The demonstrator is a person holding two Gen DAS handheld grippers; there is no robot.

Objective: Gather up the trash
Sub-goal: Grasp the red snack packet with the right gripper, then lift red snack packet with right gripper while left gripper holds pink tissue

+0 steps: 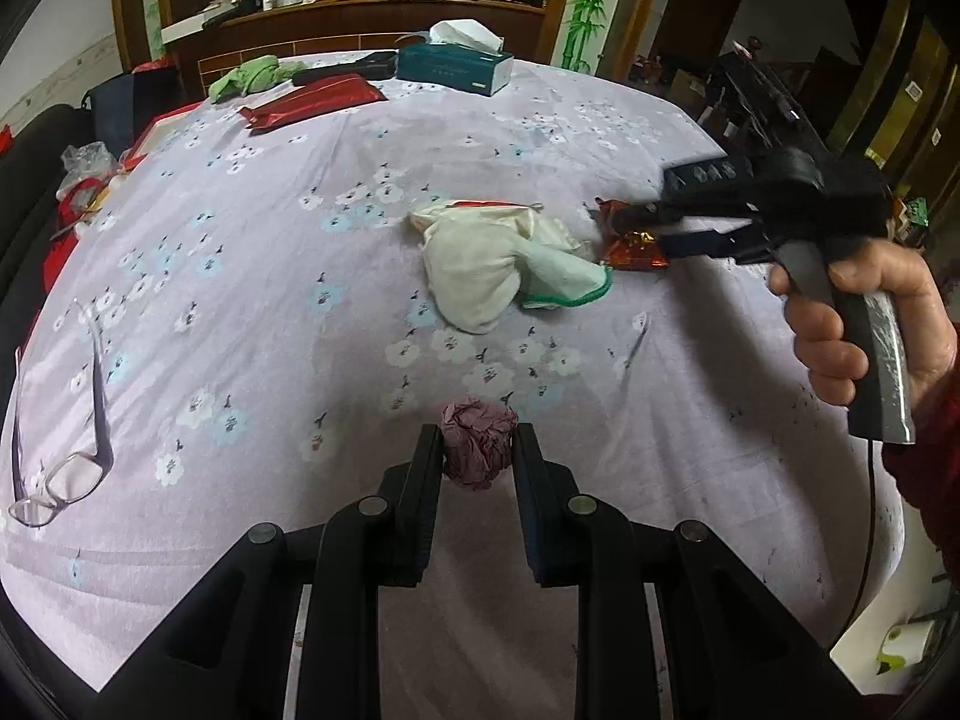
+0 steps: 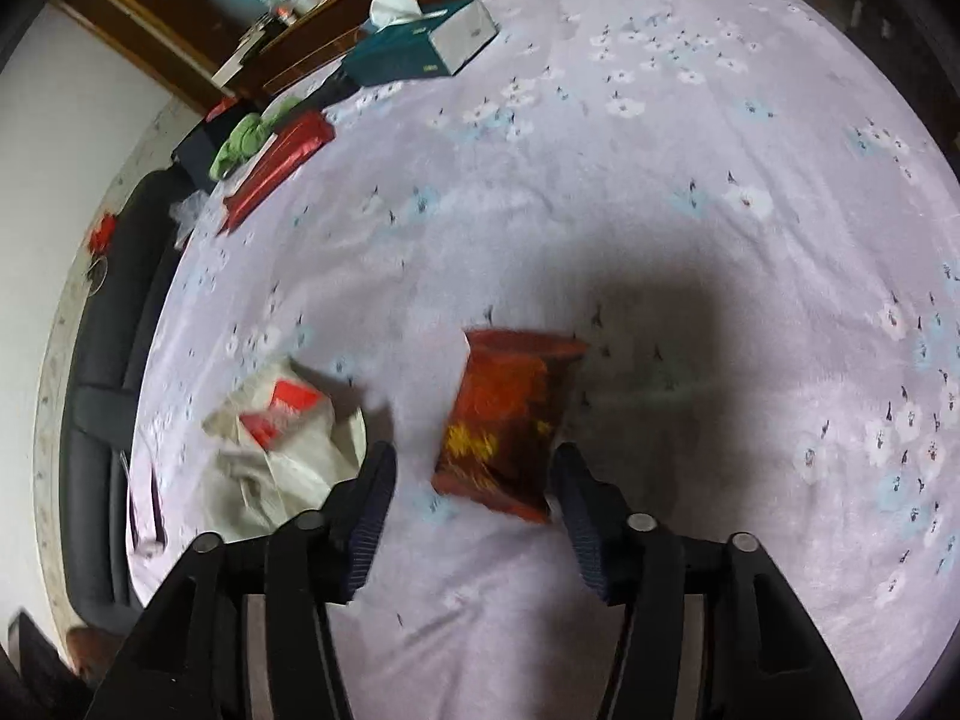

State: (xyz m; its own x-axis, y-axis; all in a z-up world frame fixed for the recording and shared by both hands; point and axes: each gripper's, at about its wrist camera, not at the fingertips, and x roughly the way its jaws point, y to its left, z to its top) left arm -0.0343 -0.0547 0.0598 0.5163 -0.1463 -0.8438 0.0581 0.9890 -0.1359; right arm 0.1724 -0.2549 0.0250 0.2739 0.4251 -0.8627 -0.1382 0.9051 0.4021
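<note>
Between the left tool's (image 1: 477, 450) fingers, a paper ball (image 1: 478, 441) is sitting gripped. Between the right tool's (image 2: 474, 480) spread fingers, a wrapper (image 2: 510, 420) is lying ungripped.

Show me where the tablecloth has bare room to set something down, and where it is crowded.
Bare cloth lies between the eyeglasses and the white cloth heap, and from that heap back to the tissue box. Crowded: the far left edge by the red packet and green rag, and the middle, where the right gripper straddles the red wrapper.
</note>
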